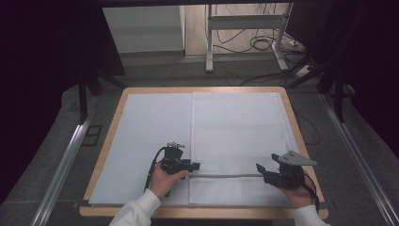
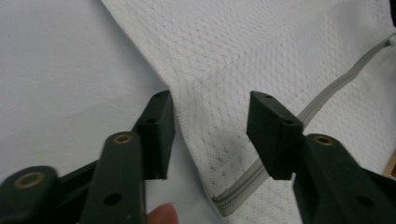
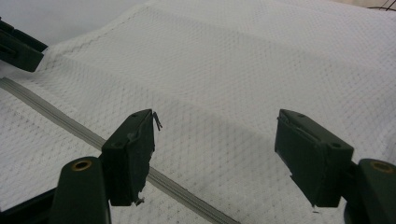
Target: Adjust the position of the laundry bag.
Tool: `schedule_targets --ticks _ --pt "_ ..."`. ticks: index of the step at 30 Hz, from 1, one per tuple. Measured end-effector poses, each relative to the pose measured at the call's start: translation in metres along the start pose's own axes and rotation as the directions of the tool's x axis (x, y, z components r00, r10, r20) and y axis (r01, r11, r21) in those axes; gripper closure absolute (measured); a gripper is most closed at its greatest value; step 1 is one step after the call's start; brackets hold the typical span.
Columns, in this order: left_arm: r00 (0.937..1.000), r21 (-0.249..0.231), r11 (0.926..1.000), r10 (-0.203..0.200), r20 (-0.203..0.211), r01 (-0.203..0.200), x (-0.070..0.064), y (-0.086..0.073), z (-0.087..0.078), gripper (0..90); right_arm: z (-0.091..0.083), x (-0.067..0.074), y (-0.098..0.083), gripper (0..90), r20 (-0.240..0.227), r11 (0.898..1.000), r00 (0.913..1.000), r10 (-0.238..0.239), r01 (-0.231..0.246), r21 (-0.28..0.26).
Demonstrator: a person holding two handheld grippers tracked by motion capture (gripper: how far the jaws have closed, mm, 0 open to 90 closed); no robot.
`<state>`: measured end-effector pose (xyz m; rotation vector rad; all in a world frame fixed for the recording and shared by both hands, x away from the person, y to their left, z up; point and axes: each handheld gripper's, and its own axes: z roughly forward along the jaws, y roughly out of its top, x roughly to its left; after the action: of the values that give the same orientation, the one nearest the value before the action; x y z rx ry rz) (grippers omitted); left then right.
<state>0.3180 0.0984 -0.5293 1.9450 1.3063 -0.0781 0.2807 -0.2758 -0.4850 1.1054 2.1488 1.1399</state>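
Mesh cover (image 2: 261, 60) with grey zip (image 2: 261, 172) bears no readable writing.

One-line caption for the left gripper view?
Open left gripper straddles the edge of a white textured fabric cover near its grey zipper.

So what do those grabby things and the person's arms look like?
Each gripper is black, with two chunky blocky jaws and small brass-coloured rings at the joints. The left gripper trails a black cable; the right gripper carries a grey three-cornered plate on top. The person wears white sleeves.
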Motion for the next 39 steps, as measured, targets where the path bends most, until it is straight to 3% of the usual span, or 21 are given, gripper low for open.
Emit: schedule_targets --ticks 4,13,24,28,35,39 --pt "0.9995 -0.001 0.9997 0.026 -0.018 -0.026 0.000 -0.002 0.004 72.6 0.000 0.000 0.000 28.1 0.002 1.000 1.0000 0.000 0.000 -0.001" --pt "0.9988 0.001 0.9989 0.047 -0.010 -0.047 0.004 -0.002 0.005 88.3 -0.003 -0.005 0.001 28.1 0.013 1.000 0.9998 0.018 -0.017 -0.007" --pt "0.9982 -0.004 0.9982 0.059 -0.009 -0.059 0.004 -0.003 0.005 89.6 -0.004 -0.014 0.005 28.5 0.016 0.998 0.9983 0.056 -0.057 0.019" --pt "0.9981 -0.010 0.9981 0.060 -0.013 -0.060 0.003 -0.004 0.004 89.7 -0.001 -0.024 0.013 29.4 0.058 0.994 0.9946 0.086 -0.090 0.062" --pt "0.9981 -0.011 0.9981 0.061 -0.005 -0.061 0.004 -0.004 0.004 89.8 0.001 -0.054 0.026 30.8 0.085 0.972 0.9767 0.197 -0.206 0.114" --pt "0.9981 -0.014 0.9980 0.062 -0.004 -0.062 0.004 -0.004 0.003 89.8 -0.003 -0.071 0.031 33.5 0.086 0.962 0.9696 0.229 -0.239 0.132"
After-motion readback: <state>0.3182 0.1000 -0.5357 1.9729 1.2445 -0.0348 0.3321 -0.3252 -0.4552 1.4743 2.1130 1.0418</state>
